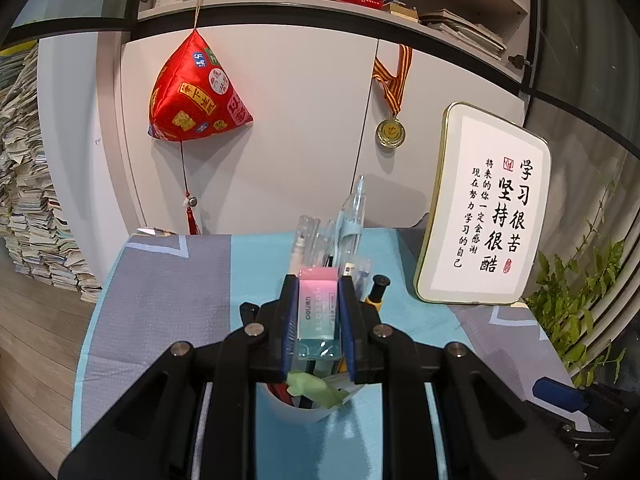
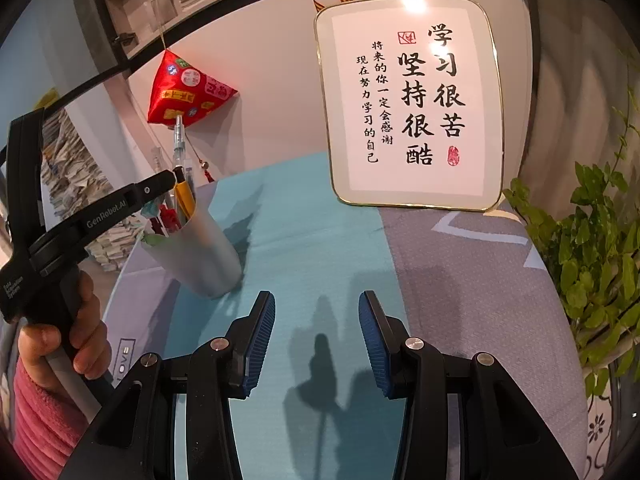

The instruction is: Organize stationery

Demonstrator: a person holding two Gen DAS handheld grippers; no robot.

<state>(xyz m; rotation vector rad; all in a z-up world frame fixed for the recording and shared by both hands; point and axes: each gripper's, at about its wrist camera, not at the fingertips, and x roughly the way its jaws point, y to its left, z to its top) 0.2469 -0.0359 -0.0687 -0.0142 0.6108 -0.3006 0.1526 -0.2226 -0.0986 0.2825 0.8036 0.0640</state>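
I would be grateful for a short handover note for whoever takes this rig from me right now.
Left gripper: shut on the pink-and-teal block eraser, held just above the white cylindrical pen cup.
Right gripper: open and holding nothing, over the teal-and-grey tablecloth.
Done: pens and a yellow marker already stand in the cup.
Left: probably release the eraser into the cup. No other loose stationery is visible.

Pink-and-teal eraser [image 1: 318, 308], white cup [image 2: 204, 256]
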